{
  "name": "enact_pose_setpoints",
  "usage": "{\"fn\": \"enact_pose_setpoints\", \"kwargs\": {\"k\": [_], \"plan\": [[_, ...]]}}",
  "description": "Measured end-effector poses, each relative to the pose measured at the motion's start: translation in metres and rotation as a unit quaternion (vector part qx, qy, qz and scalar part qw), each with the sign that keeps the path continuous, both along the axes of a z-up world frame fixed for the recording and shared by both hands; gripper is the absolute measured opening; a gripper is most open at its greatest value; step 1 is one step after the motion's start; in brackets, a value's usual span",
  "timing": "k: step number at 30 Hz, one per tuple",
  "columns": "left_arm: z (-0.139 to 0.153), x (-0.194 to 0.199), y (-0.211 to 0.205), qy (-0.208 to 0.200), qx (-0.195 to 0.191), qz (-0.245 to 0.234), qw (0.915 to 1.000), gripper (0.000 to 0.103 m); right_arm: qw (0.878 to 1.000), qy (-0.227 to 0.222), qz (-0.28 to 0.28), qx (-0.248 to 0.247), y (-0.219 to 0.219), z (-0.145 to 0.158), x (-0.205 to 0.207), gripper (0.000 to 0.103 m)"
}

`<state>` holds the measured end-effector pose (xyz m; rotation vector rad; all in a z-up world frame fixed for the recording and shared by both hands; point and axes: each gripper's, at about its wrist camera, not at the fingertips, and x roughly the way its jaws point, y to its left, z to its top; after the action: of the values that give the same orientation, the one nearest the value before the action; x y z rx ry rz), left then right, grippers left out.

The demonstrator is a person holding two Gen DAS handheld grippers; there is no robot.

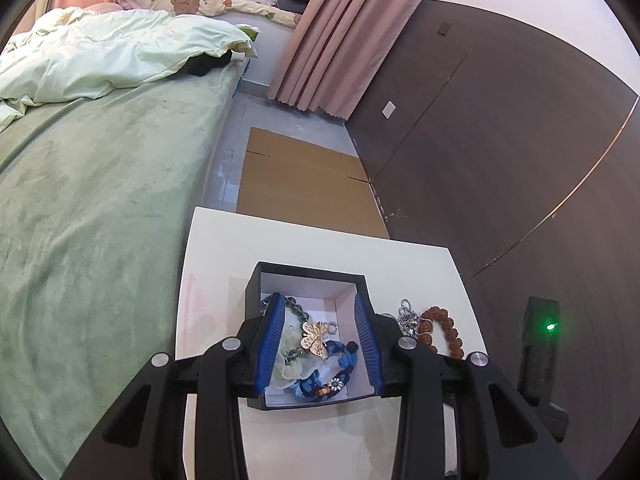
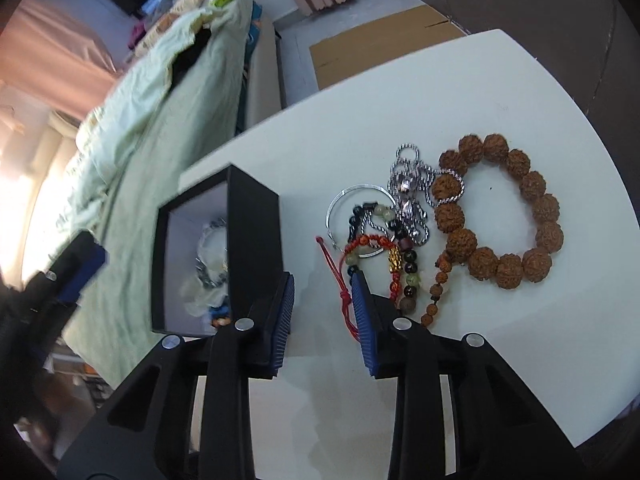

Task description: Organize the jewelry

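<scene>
A black box with a white inside stands on the white table. It holds a gold butterfly piece, a blue braided bracelet and a dark bead strand. My left gripper is open above the box, its fingers inside the walls, holding nothing. In the right wrist view the box is at left. My right gripper is open over the table beside a red cord bracelet. A silver chain, a silver ring hoop and a brown bead bracelet lie to the right.
A green bed runs along the table's left side. Flat cardboard lies on the floor beyond the table. A dark wardrobe wall is at right. A black device with a green light stands right of the table.
</scene>
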<state>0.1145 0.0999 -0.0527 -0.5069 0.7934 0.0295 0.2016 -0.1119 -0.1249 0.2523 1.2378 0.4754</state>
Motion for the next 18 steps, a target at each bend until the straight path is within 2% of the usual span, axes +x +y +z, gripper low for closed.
{"fn": "enact_pose_setpoints", "kwargs": {"k": [2,3,4,8,13,18], "plan": [[0.000,0.000,0.001,0.000,-0.001,0.001,1.0000,0.034,1.000,0.002,0.003,-0.016,0.002,-0.005,-0.002,0.026],[0.000,-0.001,0.001,0.001,-0.002,0.001,1.0000,0.034,1.000,0.003,0.005,-0.025,0.003,-0.007,-0.003,0.013],[0.000,0.000,0.001,0.001,-0.002,0.001,1.0000,0.034,0.999,0.004,0.005,-0.036,0.004,-0.009,-0.002,0.006],[0.000,0.000,0.001,0.003,-0.002,0.001,1.0000,0.034,0.999,-0.010,-0.009,-0.040,-0.003,-0.004,-0.003,0.006],[0.002,-0.001,0.002,0.000,-0.003,0.002,1.0000,0.034,0.998,-0.046,-0.030,0.042,-0.019,0.024,-0.006,0.006],[0.004,-0.001,0.007,-0.003,-0.007,0.007,1.0000,0.034,0.989,-0.071,-0.022,0.126,-0.020,0.044,-0.012,0.006]]}}
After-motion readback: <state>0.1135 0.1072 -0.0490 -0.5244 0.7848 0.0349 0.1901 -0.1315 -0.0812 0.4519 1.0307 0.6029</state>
